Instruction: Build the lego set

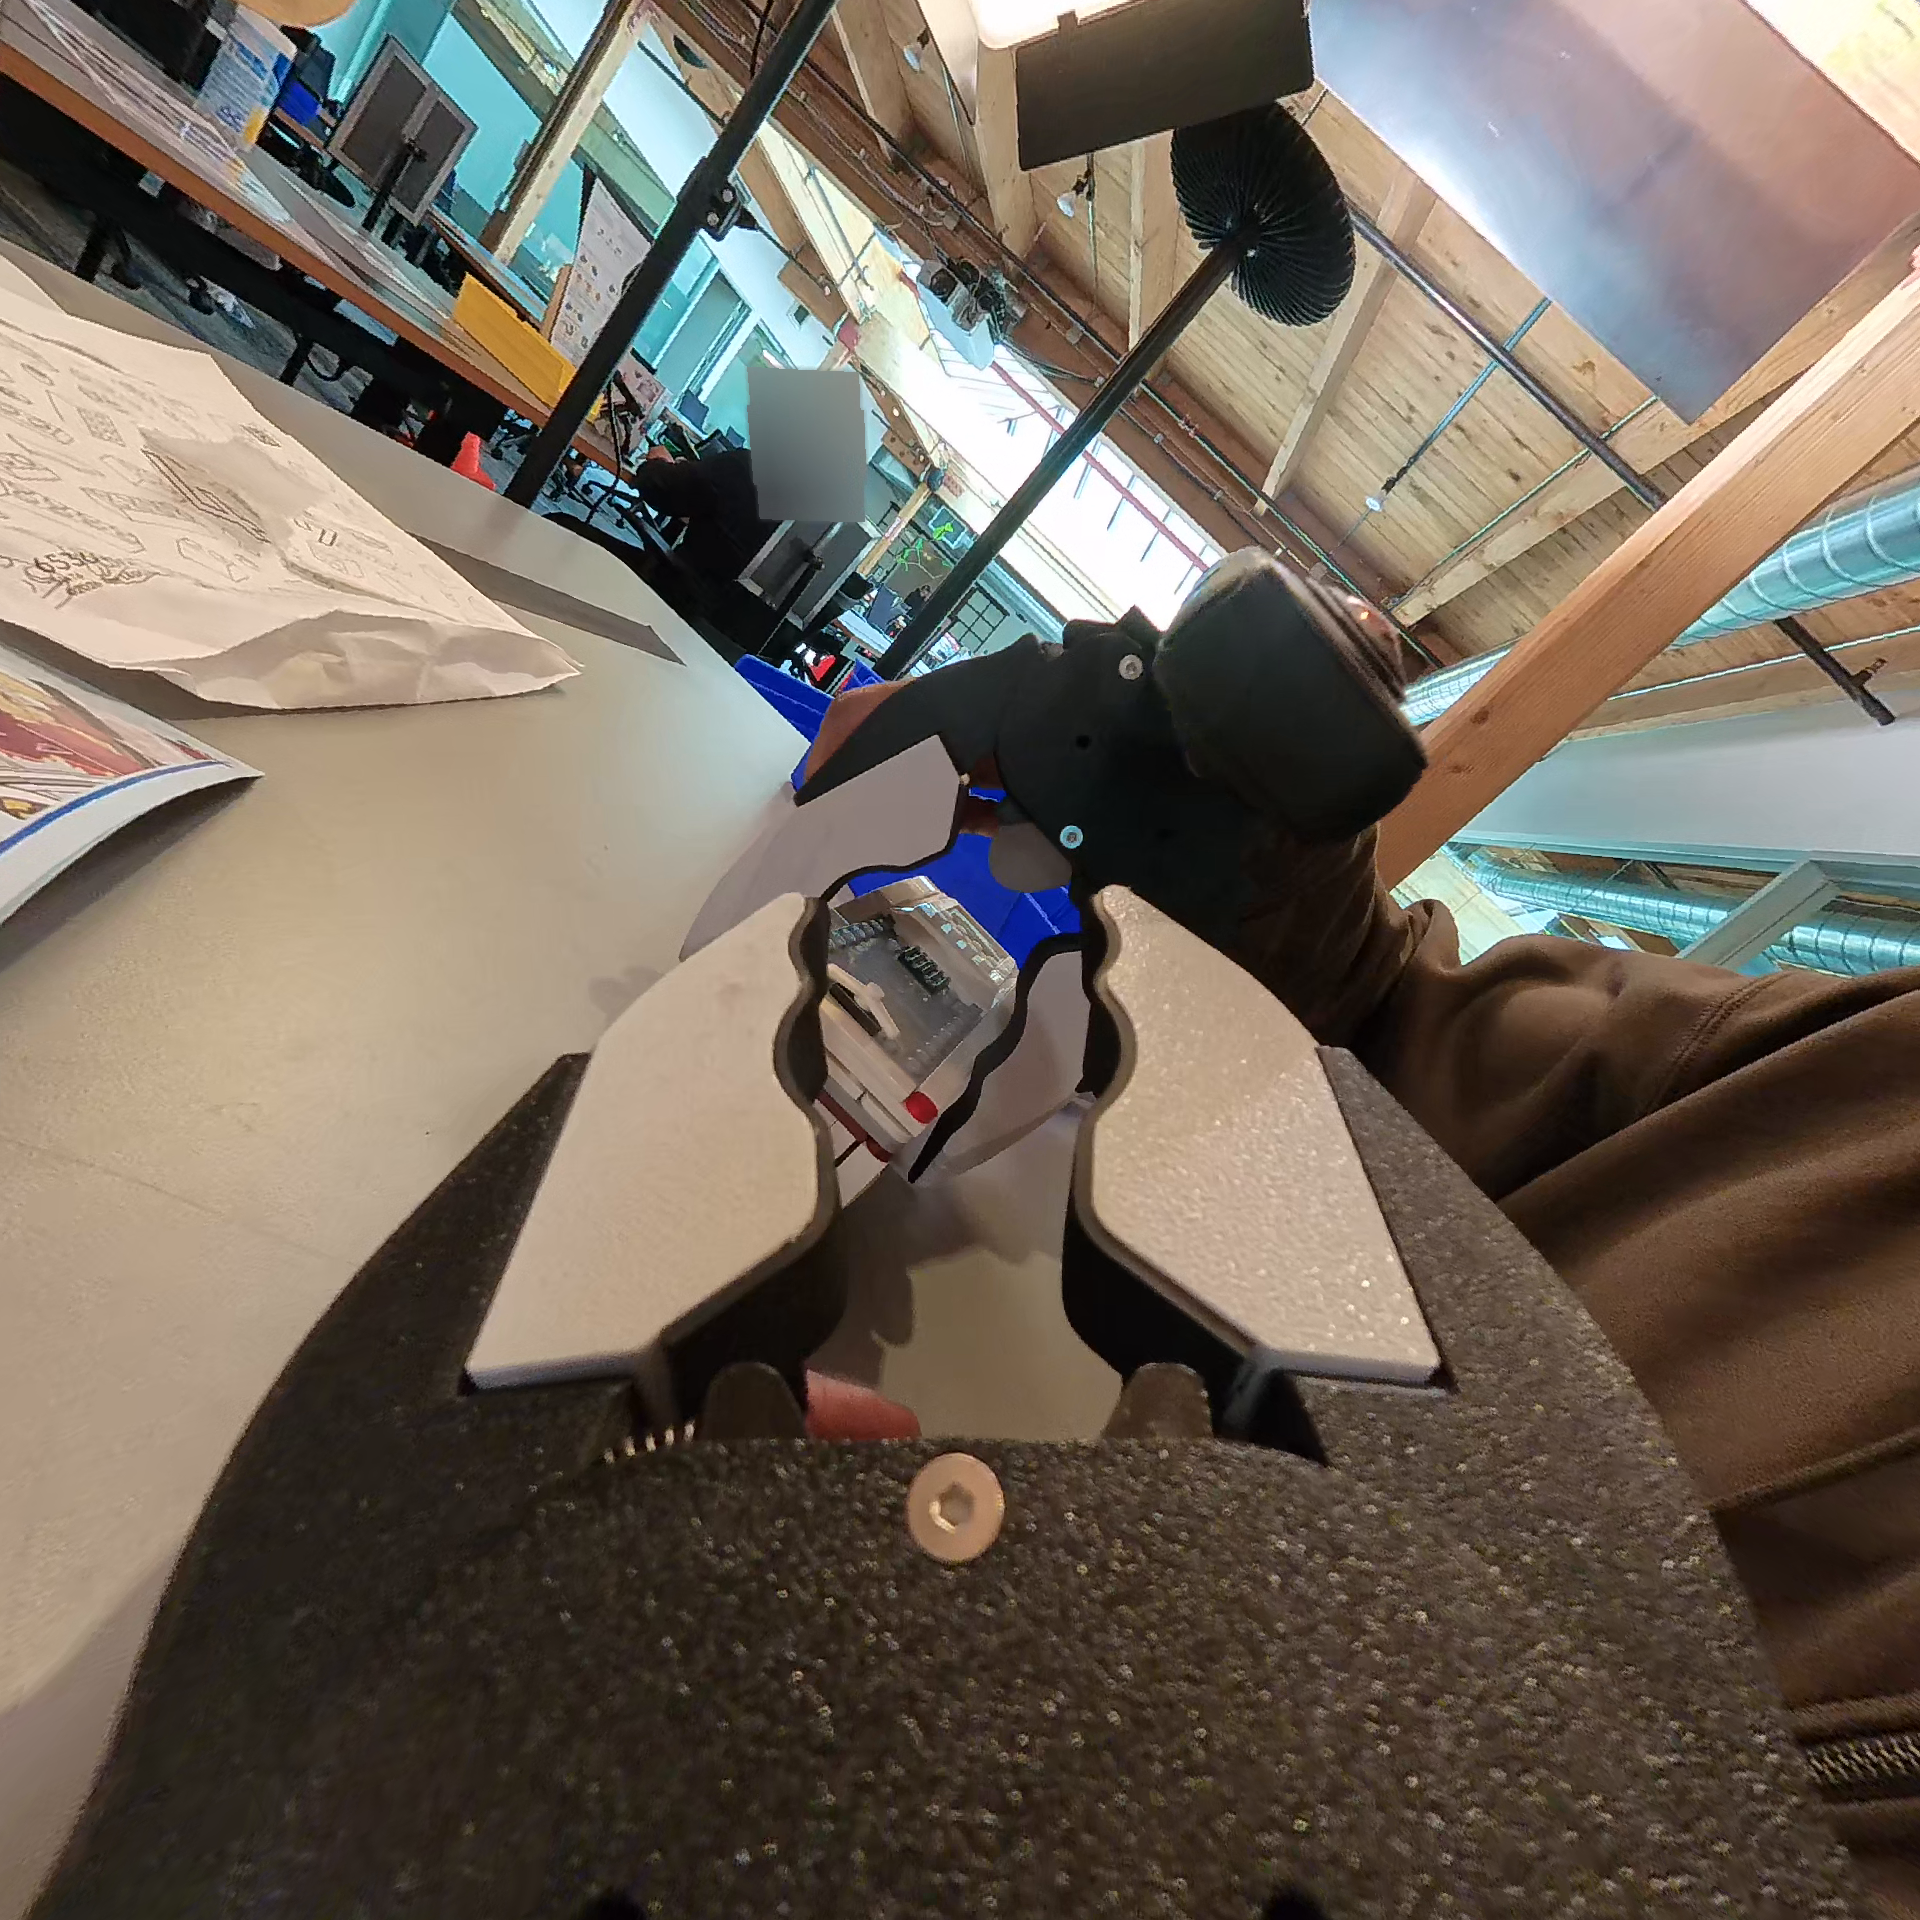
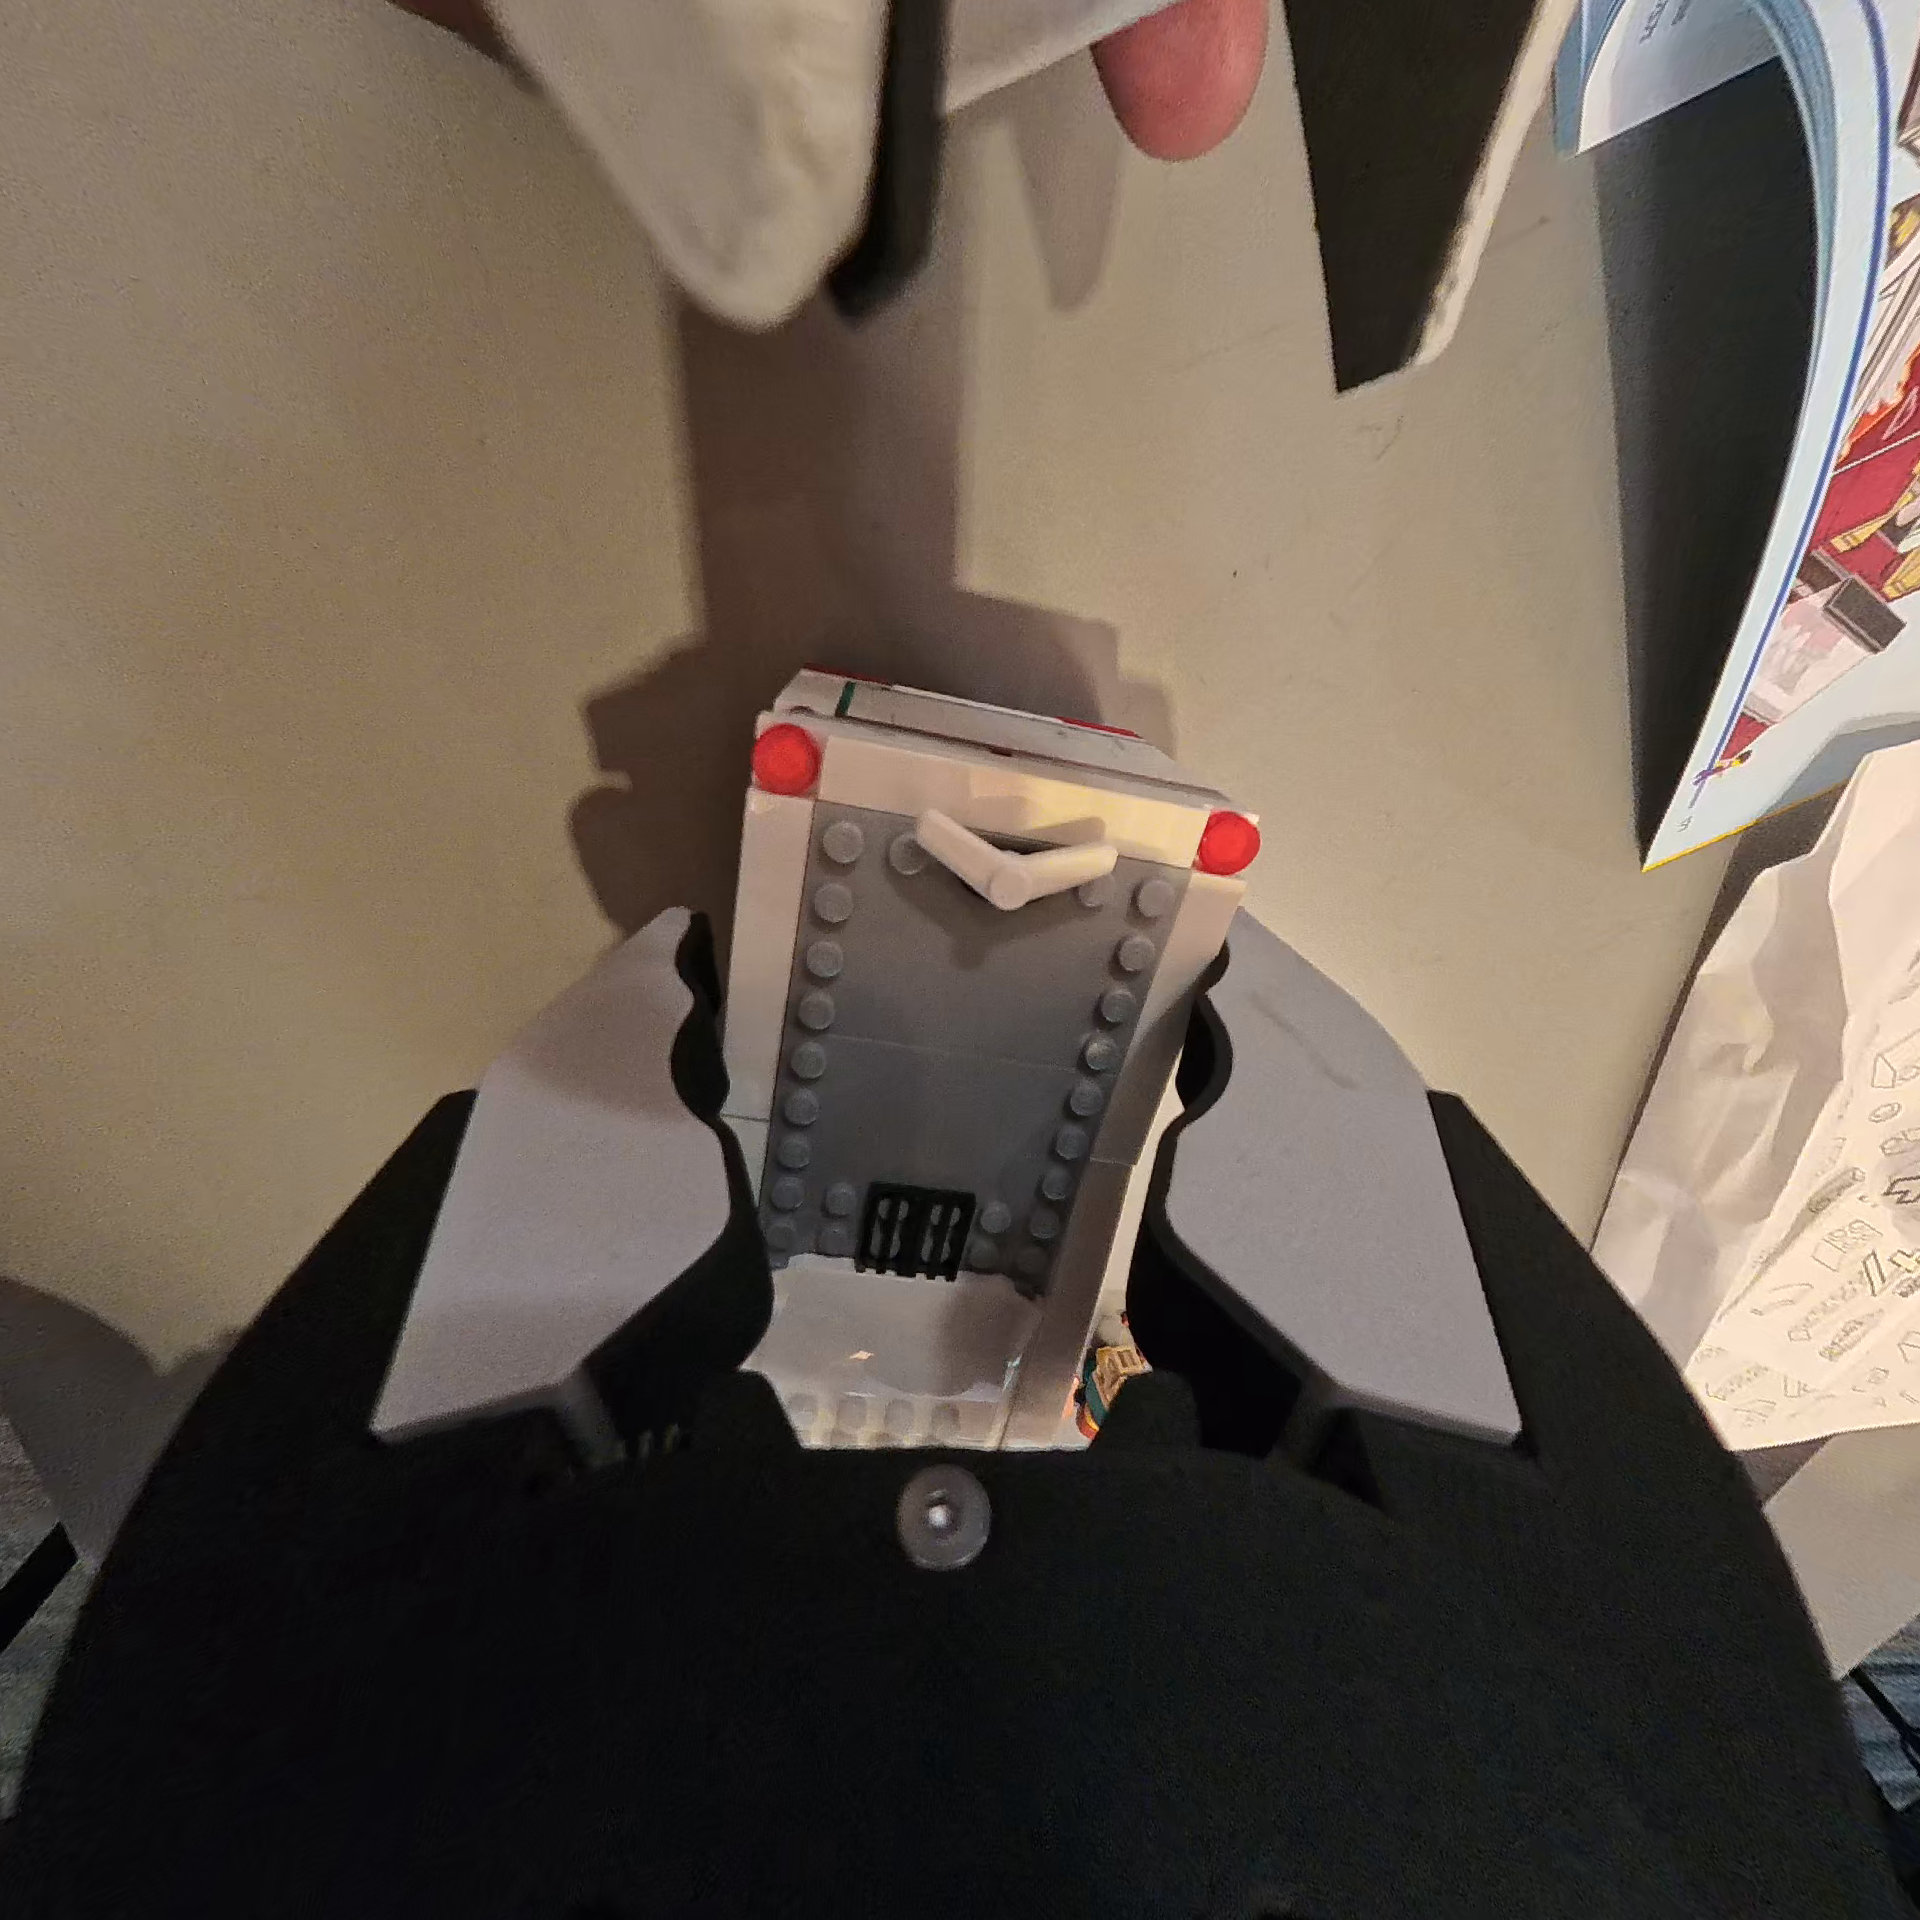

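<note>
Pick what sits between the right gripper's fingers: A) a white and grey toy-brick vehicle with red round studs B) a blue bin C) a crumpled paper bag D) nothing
A: in the right wrist view the toy-brick vehicle sits between the right gripper fingers, both pads against its white sides.

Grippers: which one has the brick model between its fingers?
The right gripper: the white-and-grey brick model sits between its fingers. The left gripper is open with nothing between its fingers, short of the model.
</note>
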`<action>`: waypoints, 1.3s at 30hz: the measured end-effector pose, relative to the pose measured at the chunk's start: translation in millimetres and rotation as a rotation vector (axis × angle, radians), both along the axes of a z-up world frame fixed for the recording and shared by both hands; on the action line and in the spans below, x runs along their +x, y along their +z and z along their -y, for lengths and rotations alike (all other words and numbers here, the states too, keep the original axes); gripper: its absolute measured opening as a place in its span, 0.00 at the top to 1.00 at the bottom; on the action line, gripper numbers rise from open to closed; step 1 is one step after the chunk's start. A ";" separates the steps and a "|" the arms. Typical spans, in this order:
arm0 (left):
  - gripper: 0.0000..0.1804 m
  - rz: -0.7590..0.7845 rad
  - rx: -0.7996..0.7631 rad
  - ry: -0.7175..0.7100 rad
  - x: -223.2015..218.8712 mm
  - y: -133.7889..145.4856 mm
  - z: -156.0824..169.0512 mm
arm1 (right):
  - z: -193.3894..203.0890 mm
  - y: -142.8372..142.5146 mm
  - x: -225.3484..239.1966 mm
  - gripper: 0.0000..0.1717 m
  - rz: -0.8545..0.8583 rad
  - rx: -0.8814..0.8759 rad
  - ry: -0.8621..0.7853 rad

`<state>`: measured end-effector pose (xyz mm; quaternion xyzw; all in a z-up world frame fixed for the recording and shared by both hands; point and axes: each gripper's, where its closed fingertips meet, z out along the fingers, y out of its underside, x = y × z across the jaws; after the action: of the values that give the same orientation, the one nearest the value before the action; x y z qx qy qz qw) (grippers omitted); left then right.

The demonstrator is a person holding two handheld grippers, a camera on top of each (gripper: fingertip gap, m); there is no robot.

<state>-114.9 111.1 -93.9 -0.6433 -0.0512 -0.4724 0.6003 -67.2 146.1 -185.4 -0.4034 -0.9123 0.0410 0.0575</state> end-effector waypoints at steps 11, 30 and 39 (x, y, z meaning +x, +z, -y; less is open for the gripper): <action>0.74 0.000 0.004 0.003 -0.7 1.3 0.5 | -5.5 -9.6 -3.2 0.44 -0.007 0.088 -0.002; 0.75 -0.005 -0.005 0.021 -5.2 0.0 -0.1 | 3.8 -19.2 0.3 0.43 -0.001 0.015 0.008; 0.75 -0.012 -0.015 0.026 -6.2 -1.9 -0.6 | 6.9 -18.6 -1.5 0.43 -0.036 0.003 0.035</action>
<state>-121.0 111.7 -95.8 -0.6499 -0.0593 -0.4602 0.6020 -68.7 139.2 -204.0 -0.3866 -0.9181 0.0480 0.0737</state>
